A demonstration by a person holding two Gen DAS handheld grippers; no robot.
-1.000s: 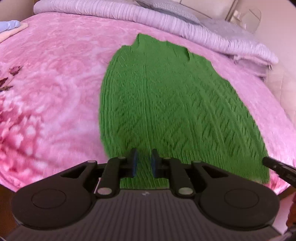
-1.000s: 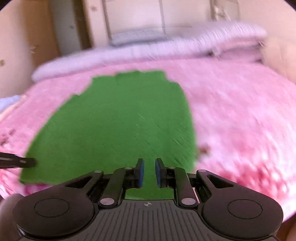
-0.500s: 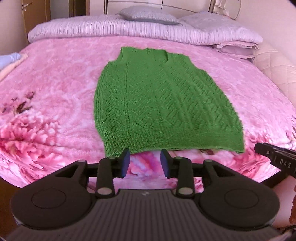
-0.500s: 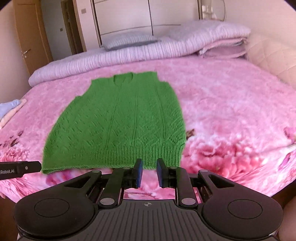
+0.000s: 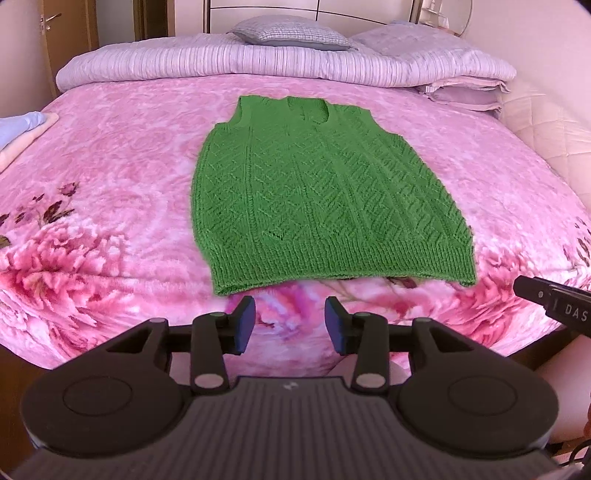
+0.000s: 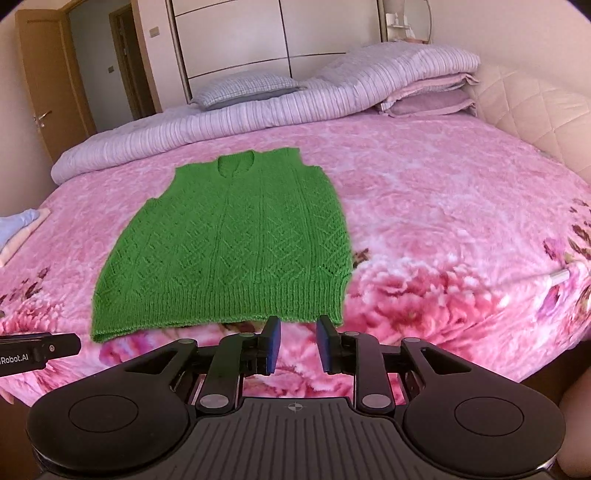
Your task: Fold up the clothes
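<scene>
A green knitted sleeveless vest (image 5: 325, 199) lies flat and spread out on the pink floral bedspread (image 5: 110, 177), neck away from me, ribbed hem toward me. It also shows in the right wrist view (image 6: 232, 247). My left gripper (image 5: 290, 323) is open and empty, just short of the hem near its left half. My right gripper (image 6: 297, 343) is open and empty, just short of the hem near its right corner. Each gripper's tip shows at the edge of the other's view.
A folded lilac quilt (image 5: 221, 70) and pillows (image 5: 291, 35) lie along the far side of the bed. Folded pale clothes (image 5: 22, 129) sit at the left edge. A padded headboard (image 6: 535, 110) is on the right. A door (image 6: 40, 85) and wardrobe stand behind.
Both grippers have let go of the vest hem, opened, and pulled back toward me. The vest now lies flat on the bed.
</scene>
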